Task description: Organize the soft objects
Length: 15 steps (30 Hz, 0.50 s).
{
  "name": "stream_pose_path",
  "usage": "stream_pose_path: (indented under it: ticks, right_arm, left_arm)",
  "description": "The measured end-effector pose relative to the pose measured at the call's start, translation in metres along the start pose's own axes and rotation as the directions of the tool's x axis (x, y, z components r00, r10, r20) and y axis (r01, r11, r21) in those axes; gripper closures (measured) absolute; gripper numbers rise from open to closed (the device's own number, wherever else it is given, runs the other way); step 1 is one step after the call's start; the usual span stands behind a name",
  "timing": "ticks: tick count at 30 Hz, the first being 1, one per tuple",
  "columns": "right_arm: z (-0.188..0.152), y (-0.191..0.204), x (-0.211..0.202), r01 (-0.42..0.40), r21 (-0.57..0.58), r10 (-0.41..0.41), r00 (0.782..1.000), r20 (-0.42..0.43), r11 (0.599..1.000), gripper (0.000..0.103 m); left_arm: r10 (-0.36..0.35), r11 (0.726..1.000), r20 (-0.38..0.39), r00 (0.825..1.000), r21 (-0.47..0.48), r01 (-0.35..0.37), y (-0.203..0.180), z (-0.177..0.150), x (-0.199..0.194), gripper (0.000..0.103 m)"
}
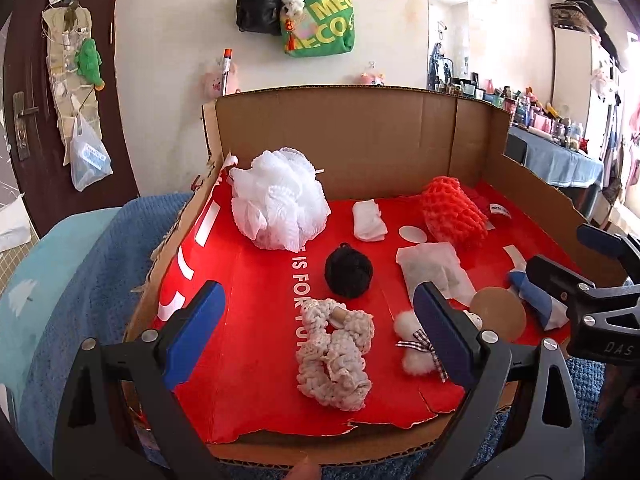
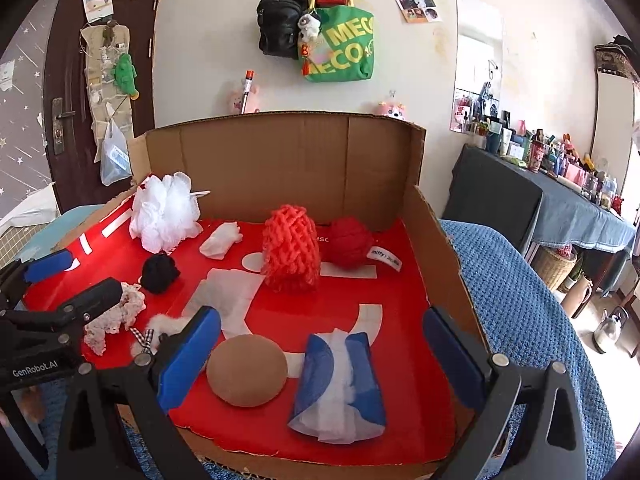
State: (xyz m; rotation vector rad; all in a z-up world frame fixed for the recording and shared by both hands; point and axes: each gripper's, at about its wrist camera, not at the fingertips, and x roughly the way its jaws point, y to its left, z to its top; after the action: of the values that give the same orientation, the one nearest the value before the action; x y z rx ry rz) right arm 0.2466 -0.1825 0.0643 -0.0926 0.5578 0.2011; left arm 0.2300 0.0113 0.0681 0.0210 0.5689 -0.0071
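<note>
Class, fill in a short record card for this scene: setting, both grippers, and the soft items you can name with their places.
setting: cardboard box with red floor, on blue blanket
left gripper: open, empty, over cream crochet piece
right gripper: open, empty, over blue tissue pack
back left: white bath pouf
centre: black yarn ball
back right: orange knit piece, red yarn ball
front: brown round pad

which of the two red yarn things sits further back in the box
The dark red ball of yarn; it lies behind and right of the brighter, chunkier orange-red knit bundle, nearer the back wall.
</note>
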Motion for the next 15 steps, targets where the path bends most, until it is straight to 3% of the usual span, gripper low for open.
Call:
stream_pose_path:
  ticks: [15]
  right_arm:
    - [-0.0015,0.0023,0.0034,0.013,-0.009,-0.013,1.0,-0.014,1.0,0.0]
  left_arm:
    - [-0.004,1.0,-0.022,1.0,0.001,0.004,-0.0001,-0.0024,0.0032,0.007]
